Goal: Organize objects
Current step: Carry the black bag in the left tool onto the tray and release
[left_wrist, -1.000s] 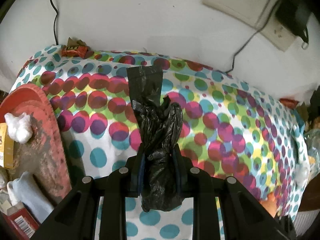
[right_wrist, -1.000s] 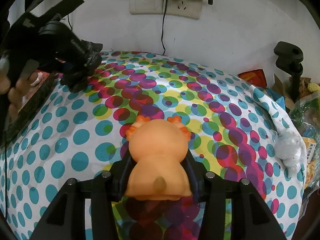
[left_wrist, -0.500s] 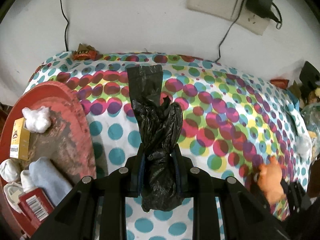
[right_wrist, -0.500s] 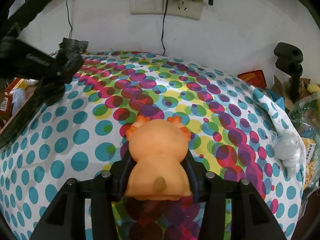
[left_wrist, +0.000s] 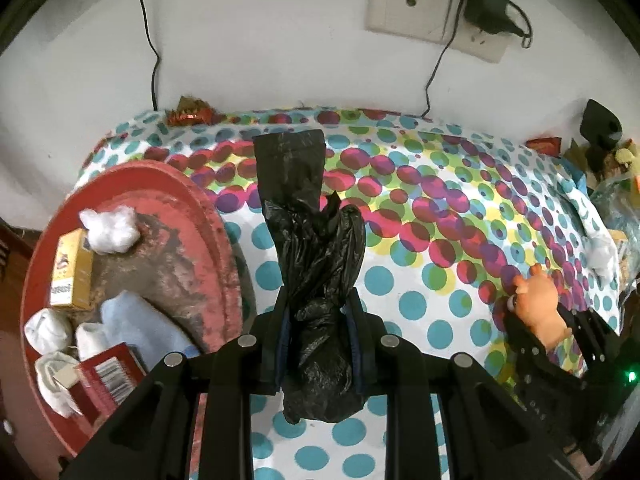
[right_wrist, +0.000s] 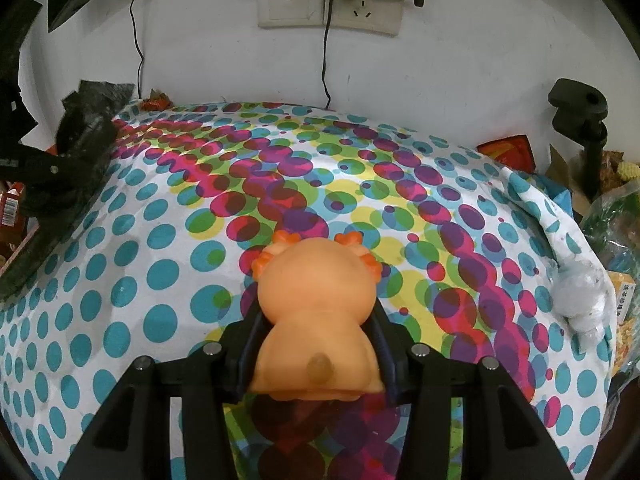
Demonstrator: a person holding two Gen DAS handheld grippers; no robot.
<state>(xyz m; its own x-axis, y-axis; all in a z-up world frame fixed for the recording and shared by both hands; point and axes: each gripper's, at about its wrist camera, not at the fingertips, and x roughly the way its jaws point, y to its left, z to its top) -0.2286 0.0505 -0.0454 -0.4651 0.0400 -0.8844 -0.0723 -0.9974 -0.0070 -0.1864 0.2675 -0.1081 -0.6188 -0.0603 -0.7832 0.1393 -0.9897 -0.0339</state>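
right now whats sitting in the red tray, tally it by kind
cotton ball: 1
yellow box: 1
red box: 1
light blue cloth: 1
white sock bundles: 2, though the lower one is partly hidden
total: 6 in the red tray

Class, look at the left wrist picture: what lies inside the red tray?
In the red tray: cotton wad, yellow box, blue cloth, white bundles, red box. The gripper hides the tray's near edge.
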